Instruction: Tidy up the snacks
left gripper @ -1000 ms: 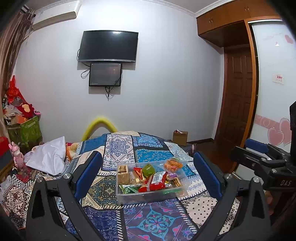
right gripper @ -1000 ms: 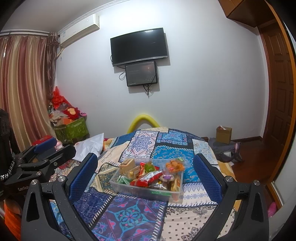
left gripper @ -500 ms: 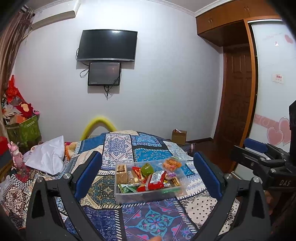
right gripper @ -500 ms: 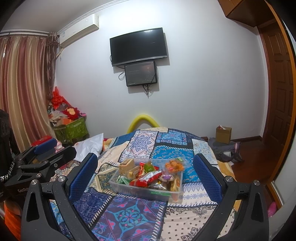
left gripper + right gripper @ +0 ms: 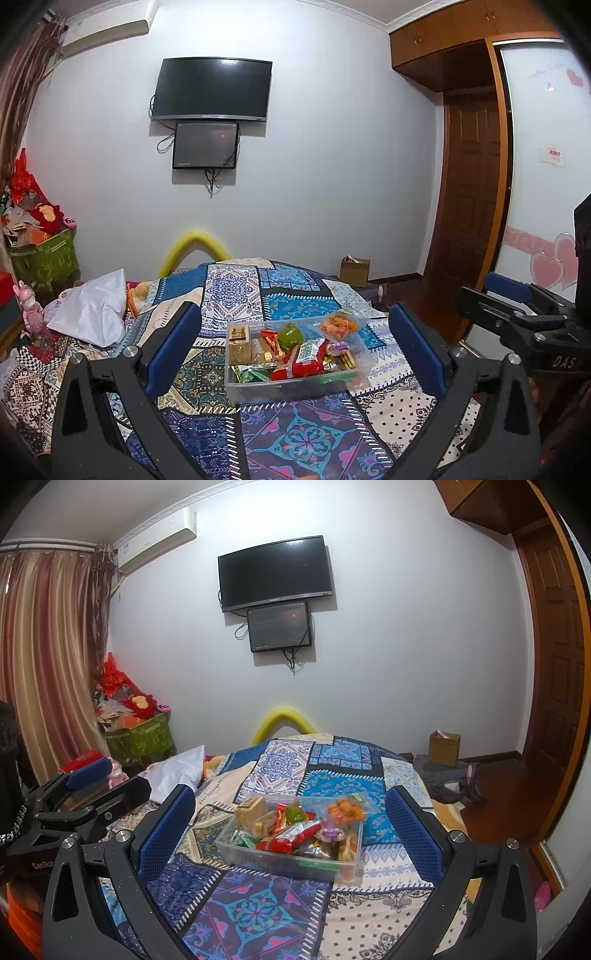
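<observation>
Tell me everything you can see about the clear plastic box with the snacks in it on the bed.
The clear rectangular plastic box is shallow, with see-through walls and no lid visible. It sits flat on the patchwork patterned bedspread, ahead of both open grippers, which do not touch it. It is heaped with wrapped snacks: a red packet with a white label, green packets, tan wafer-like blocks, a green jelly cup and a clear bag of orange snacks leaning over its far right corner.

Left gripper [image 5: 295, 343] and right gripper [image 5: 291, 825]: jaws spread wide, empty, held side by side.
</observation>
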